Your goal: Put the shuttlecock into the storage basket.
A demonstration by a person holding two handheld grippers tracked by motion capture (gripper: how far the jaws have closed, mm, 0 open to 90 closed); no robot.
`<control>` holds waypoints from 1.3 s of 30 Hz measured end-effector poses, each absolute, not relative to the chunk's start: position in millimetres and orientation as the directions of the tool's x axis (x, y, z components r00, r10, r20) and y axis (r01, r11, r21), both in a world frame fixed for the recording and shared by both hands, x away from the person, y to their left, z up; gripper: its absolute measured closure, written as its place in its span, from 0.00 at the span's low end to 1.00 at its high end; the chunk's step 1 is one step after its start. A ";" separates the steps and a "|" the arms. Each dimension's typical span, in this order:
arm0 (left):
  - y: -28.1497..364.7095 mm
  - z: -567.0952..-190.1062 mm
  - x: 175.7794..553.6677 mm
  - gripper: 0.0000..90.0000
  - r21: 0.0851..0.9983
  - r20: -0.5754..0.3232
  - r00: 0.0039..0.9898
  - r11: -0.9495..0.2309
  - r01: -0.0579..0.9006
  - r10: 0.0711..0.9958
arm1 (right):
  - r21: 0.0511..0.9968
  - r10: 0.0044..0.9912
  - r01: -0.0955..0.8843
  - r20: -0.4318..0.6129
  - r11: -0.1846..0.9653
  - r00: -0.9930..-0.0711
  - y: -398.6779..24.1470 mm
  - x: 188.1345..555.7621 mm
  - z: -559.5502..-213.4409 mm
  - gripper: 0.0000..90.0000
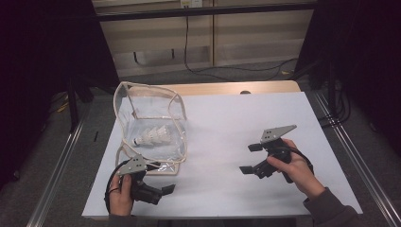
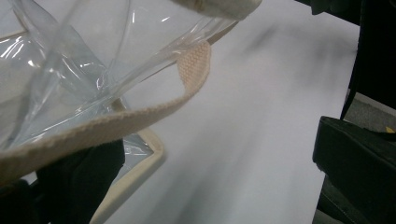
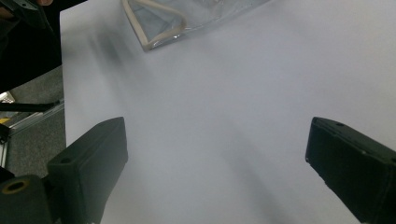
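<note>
A clear plastic bag (image 1: 150, 124) with beige trim stands open on the left of the white table (image 1: 236, 123). Inside it lies a white shuttlecock (image 1: 153, 137). My left gripper (image 1: 161, 177) sits at the bag's near edge, jaws wide apart and pointing right. In the left gripper view, the bag's beige strap (image 2: 140, 116) crosses in front of the left jaw, and the left gripper (image 2: 219, 172) is open. My right gripper (image 1: 250, 158) hovers over bare table to the right, open with nothing between its jaws. The right gripper view shows the right gripper (image 3: 219, 163) facing the bag's corner (image 3: 159, 28).
A strip of bare wood (image 1: 236, 88) shows along the table's far edge. Black cables (image 1: 227, 70) trail over the floor behind it. Metal rails (image 1: 352, 156) run along both sides of the table. The white surface between bag and right gripper is bare.
</note>
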State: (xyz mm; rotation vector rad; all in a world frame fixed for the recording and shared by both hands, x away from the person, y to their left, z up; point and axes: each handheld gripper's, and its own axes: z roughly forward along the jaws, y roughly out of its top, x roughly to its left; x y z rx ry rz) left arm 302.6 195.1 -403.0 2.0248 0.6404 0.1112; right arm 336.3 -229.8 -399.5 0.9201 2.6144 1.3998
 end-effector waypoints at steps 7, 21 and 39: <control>194.9 -403.2 302.5 0.03 0.833 -0.183 0.856 -0.387 0.397 0.484 | 0.770 0.529 0.485 0.230 0.414 -0.817 -238.3 334.4 -404.4 0.05; 195.5 -403.5 302.4 0.03 0.831 -0.181 0.857 -0.391 0.395 0.482 | 0.775 0.547 0.495 0.236 0.393 -0.803 -252.9 329.7 -416.2 0.05; 195.4 -403.8 302.8 0.03 0.831 -0.180 0.857 -0.391 0.396 0.483 | 0.777 0.569 0.507 0.240 0.373 -0.787 -267.1 324.6 -427.0 0.05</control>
